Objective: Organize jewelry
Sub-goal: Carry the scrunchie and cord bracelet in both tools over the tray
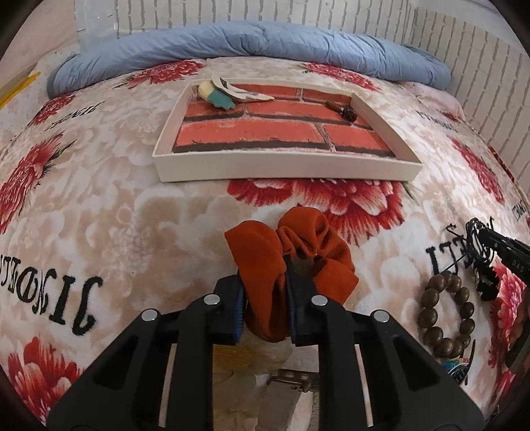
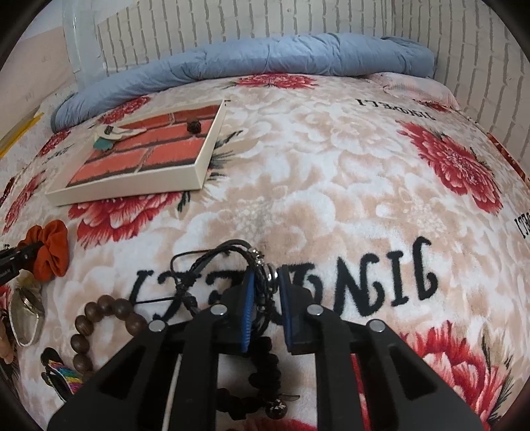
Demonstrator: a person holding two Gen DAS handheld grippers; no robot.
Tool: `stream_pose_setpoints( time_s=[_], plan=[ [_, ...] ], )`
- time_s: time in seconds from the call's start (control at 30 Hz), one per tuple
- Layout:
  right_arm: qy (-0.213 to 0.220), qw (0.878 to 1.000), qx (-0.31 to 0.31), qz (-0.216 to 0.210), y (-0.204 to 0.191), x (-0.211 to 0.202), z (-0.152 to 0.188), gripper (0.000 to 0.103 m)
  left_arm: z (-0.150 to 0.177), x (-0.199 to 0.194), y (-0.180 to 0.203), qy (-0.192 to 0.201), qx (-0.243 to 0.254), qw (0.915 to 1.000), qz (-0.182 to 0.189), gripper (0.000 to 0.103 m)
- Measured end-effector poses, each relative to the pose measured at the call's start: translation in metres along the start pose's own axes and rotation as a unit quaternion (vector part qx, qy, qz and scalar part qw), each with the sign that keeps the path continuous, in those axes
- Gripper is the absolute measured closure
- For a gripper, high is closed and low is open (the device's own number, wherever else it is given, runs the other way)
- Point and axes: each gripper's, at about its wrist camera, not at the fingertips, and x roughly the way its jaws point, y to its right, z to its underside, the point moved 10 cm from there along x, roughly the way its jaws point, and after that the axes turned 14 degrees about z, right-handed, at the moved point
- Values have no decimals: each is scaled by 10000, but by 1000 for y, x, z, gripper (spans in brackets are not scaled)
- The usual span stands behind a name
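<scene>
Nearest your left wrist camera, low in the frame, your left gripper (image 1: 265,281) is clenched on the orange scrunchie (image 1: 291,252), its blue-padded fingers (image 1: 239,308) pinching one fold while the rest of the fabric bunches above and to the right. In the right wrist view, your right gripper (image 2: 266,295) has its fingers narrowed around a black cord bracelet (image 2: 228,265); the cords and small metal beads sit between the pads, so it is grasping that bracelet, whose loops spill out to the upper left of the fingers.

Lower left of the right wrist view, a brown wooden bead bracelet (image 2: 99,328) lies on the blanket, with a rainbow-striped strap (image 2: 63,374) below it and a pale pouch-like item (image 2: 26,318) at the left edge.

Both grippers are over a beige fleece blanket (image 1: 132,205) with red flowers and black lettering. In the upper middle of the left wrist view sits a shallow cream tray (image 1: 288,169) lined with a red brick pattern, holding a few small pieces (image 1: 225,96) near its far edge. Behind it a blue quilt (image 1: 248,49) lies rolled against a white brick-pattern wall (image 1: 265,13).
</scene>
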Motion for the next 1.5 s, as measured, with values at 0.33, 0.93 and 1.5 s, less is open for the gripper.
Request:
stream_pose_setpoints(
  time_s=[0.33, 0.93, 1.5],
  plan=[
    [248, 9996, 93, -53, -9, -11, -20, 88, -15, -9, -3, 182, -5, 9998, -21, 85],
    [828, 9960, 64, -340, -67, -29, -125, 89, -114, -20, -14, 666, 212, 9972, -270, 85],
    [798, 9962, -222, -282, -156, 43, -205, 89, -205, 59, -26, 526, 466, 9969, -364, 85]
  ],
)
